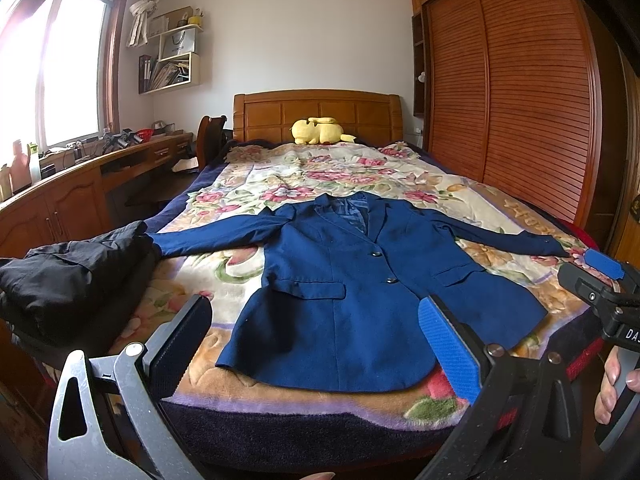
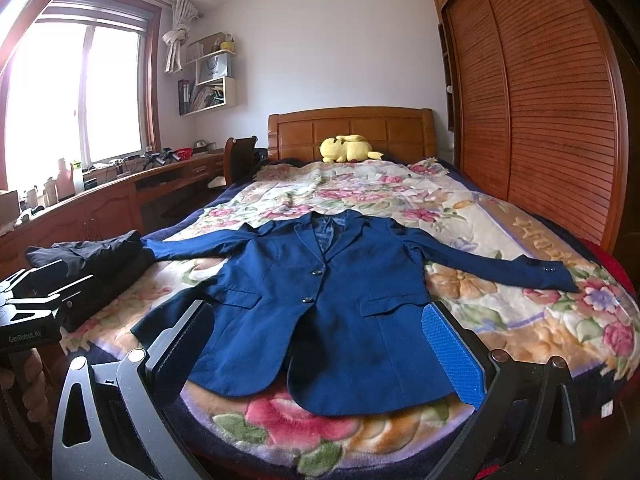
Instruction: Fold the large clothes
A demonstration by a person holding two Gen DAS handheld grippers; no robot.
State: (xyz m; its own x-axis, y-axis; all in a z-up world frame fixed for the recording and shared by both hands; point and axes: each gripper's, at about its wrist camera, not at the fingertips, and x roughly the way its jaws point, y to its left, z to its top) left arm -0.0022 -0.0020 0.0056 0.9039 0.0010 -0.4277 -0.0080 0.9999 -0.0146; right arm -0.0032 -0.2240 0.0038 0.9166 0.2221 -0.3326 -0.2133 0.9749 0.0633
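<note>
A navy blue blazer (image 1: 344, 288) (image 2: 320, 304) lies flat and face up on the floral bedspread (image 1: 280, 184) (image 2: 500, 312), buttoned, with both sleeves spread out sideways. My left gripper (image 1: 316, 344) hovers open above the blazer's hem at the foot of the bed, nothing between its fingers. My right gripper (image 2: 320, 348) is also open over the hem, empty. The right gripper's body (image 1: 604, 292) shows at the right edge of the left wrist view, held by a hand (image 1: 612, 384). The left gripper's body (image 2: 36, 304) shows at the left edge of the right wrist view.
A pile of black clothing (image 1: 68, 276) (image 2: 92, 256) sits on the bed's left edge by the blazer's sleeve cuff. A yellow plush toy (image 1: 320, 130) (image 2: 348, 148) rests by the wooden headboard (image 1: 320, 110). A wooden desk (image 1: 80, 184) runs along the left; a slatted wardrobe (image 1: 512, 92) stands right.
</note>
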